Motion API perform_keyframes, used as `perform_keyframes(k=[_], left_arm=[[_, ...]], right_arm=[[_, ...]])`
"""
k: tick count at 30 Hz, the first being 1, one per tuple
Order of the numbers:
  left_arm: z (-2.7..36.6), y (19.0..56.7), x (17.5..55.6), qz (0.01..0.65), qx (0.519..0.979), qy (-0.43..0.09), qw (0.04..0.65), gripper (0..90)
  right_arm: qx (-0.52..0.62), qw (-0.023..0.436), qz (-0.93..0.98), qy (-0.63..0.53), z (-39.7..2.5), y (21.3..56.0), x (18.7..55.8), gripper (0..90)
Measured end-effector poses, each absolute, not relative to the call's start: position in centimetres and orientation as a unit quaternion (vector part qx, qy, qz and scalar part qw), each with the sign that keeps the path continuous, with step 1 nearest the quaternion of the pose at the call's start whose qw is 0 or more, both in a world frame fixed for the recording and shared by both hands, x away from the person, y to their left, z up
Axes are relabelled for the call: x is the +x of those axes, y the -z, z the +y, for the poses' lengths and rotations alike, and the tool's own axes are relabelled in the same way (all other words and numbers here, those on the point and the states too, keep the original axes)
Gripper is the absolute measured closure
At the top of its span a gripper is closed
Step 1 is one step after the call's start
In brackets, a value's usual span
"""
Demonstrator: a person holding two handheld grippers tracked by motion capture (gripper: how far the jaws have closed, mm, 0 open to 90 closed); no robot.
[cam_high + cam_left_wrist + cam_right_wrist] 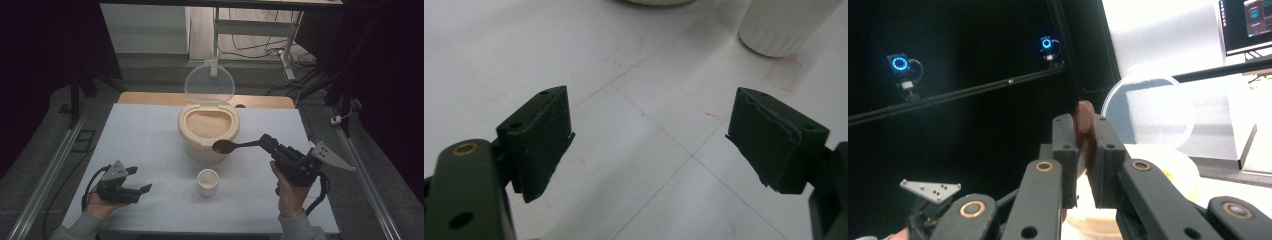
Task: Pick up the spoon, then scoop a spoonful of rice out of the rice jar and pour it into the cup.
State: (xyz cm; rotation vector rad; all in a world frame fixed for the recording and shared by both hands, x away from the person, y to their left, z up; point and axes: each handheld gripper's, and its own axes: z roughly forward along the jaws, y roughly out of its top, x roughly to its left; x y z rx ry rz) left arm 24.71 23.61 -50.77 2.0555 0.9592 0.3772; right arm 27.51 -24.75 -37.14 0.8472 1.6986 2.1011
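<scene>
- The left gripper point(131, 186) rests low on the counter point(150, 135), jaws spread, holding nothing.
- A white cup point(207, 181) stands mid-counter.
- The right gripper point(266, 142) pinches a brown spoon point(235, 146), bowl beside the open rice container point(208, 131).

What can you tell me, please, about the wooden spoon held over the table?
The wooden spoon is dark brown with a smooth oval bowl and a slim handle. The right hand-held gripper is shut on the handle's end, seen clamped between the jaws in the right gripper view. The spoon lies roughly level in the air, its bowl in front of the open rice container's near rim. Whether the bowl carries rice cannot be told.
</scene>
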Motion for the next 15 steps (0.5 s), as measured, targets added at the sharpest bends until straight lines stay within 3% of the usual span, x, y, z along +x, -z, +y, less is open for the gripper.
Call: perform_keyframes(k=[15], left_arm=[[23.4,51.0,24.9,0.38,0.819,-0.144,0.404,17.2]], right_arm=[[0.326,0.19,0.582,-0.721,-24.3,35.0,31.5,82.9]])
